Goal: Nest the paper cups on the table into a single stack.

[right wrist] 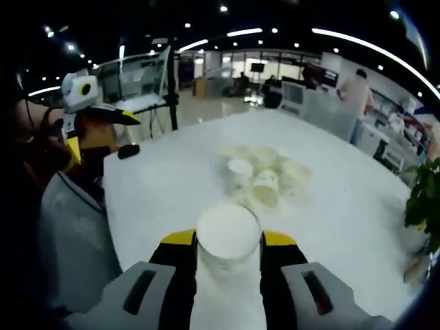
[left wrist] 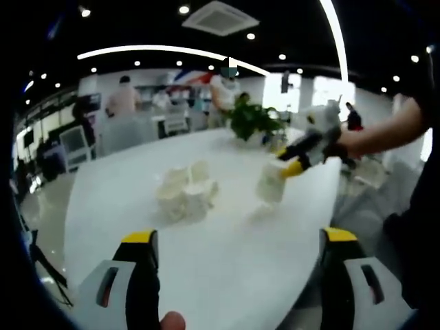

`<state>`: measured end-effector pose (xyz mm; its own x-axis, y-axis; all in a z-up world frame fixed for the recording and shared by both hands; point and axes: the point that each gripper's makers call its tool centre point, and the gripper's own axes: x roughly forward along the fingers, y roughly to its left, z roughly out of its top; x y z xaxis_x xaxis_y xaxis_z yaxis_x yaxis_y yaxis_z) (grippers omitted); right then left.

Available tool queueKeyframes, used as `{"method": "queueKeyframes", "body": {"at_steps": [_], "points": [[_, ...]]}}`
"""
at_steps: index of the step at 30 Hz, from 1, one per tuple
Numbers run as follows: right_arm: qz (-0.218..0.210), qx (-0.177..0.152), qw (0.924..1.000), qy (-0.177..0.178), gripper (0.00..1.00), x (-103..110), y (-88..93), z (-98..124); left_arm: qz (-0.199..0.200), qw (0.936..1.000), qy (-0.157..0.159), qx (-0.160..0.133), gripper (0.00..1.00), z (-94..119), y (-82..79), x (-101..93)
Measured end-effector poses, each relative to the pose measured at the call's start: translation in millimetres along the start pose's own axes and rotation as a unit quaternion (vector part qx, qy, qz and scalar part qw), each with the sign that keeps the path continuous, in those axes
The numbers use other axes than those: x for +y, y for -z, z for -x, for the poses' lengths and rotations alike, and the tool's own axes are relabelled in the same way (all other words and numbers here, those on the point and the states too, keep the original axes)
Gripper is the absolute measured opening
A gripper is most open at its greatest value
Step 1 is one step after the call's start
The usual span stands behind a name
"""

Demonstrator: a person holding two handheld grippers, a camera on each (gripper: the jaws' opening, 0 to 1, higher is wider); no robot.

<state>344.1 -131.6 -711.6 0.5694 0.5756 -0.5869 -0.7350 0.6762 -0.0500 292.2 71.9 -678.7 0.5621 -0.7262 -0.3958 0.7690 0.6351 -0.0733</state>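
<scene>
Several paper cups [left wrist: 185, 192] are lying in a loose white cluster at the middle of the left gripper view, resting on the white counter [left wrist: 227, 268] that is filling the lower half of the frame. In that view the left gripper [left wrist: 237, 240] is showing its two yellow-tipped jaws at the bottom corners, standing wide apart with nothing between them. Toward the right of centre, the right gripper [left wrist: 292, 159] is reaching in from the right edge and is holding a single paper cup [left wrist: 271, 184], which is hanging just above the counter, apart from the cluster. A leafy green plant [left wrist: 253, 120] is standing on the counter behind it, in the upper middle. In the right gripper view the same held cup is sitting at bottom centre, its round open mouth facing the camera, with the jaws pressing on it from both sides. Beyond it, the cluster of cups is lying in the middle of the frame, slightly right of centre.
</scene>
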Motion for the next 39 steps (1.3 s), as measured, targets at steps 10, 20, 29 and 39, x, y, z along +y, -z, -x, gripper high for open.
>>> {"method": "queueKeyframes", "body": {"at_steps": [10, 20, 29, 39], "points": [[-0.011, -0.015, 0.9998, -0.001, 0.31, 18.8, -6.4, 10.6, 0.002, 1.0000, 0.008, -0.002, 0.97, -3.5, 0.2, -6.9], [-0.015, -0.024, 0.9996, -0.006, 0.31, 32.9, -6.0, 20.8, 0.011, 0.9997, 0.021, -0.001, 0.96, -3.9, 5.1, -18.3], [-0.025, -0.038, 0.9990, -0.007, 0.31, 37.9, -12.2, 24.9, 0.018, 0.9994, 0.031, 0.002, 0.96, -6.8, 8.8, -29.1], [-0.016, -0.054, 0.9983, -0.014, 0.31, 45.8, -30.1, 31.5, 0.018, 0.9986, 0.050, 0.000, 0.96, -12.9, 7.1, -41.5]]}}
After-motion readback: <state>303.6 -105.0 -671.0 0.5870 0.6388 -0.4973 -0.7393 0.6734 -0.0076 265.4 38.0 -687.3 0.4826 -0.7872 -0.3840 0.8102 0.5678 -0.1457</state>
